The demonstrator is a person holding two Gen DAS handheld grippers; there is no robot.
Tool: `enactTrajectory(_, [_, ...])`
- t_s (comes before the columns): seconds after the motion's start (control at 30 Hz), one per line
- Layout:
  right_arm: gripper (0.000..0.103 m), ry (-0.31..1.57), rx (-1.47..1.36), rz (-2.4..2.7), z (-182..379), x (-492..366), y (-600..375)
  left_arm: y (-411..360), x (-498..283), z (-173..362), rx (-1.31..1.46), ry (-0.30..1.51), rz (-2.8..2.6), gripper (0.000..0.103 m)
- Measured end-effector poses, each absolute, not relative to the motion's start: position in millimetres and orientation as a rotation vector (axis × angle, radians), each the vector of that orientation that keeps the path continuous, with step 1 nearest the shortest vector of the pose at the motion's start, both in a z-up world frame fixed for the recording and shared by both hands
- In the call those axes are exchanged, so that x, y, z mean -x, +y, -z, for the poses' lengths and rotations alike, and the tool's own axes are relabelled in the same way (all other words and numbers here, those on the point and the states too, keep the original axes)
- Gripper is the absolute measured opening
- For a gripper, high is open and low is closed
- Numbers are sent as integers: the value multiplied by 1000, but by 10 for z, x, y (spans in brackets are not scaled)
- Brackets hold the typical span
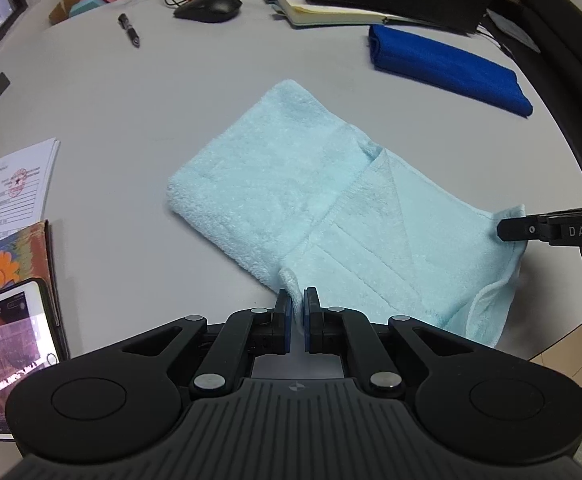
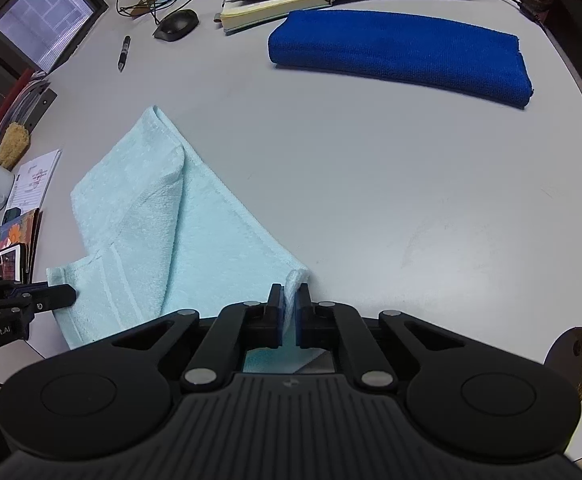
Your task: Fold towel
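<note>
Both tongs (image 1: 297,300) (image 2: 289,296) on towel (image 1: 271,168) (corners)

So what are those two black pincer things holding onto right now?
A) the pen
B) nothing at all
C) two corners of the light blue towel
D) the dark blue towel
C: the left gripper is pinched on one near corner of the light blue towel, and the right gripper is pinched on another, while the dark blue towel and the pen lie untouched farther back.
</note>
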State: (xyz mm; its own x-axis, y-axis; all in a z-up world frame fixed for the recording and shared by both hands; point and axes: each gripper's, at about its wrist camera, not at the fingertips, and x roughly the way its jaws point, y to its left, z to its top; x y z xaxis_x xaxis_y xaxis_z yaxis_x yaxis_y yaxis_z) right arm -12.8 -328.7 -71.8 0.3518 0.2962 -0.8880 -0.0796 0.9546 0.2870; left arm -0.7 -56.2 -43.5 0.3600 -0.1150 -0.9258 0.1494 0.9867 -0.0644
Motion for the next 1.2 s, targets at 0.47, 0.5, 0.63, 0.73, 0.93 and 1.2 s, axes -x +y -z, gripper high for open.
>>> enactTrajectory(0.47, [5, 1130, -153, -192, 502, 257, -3395, -375, 84, 341, -66, 1152, 99, 7])
enactTrajectory(0.5, [5, 1126, -150, -186, 489, 267, -3399, -373, 81, 331, -64, 1150, 98, 7])
enactTrajectory(0.63, [5, 1114, -151, -168, 451, 268, -3417, -366, 81, 305, -54, 1145, 93, 7])
enactTrajectory(0.73, [5, 1110, -160, -154, 440, 275, -3449, -349, 83, 312, -42, 1150, 85, 7])
enactTrajectory(0.93, [5, 1101, -177, -120, 425, 296, -3521, -293, 94, 316, -30, 1156, 57, 7])
enactTrajectory(1.2, [5, 1085, -189, -48, 404, 303, -3717, -106, 67, 372, -60, 1172, -10, 7])
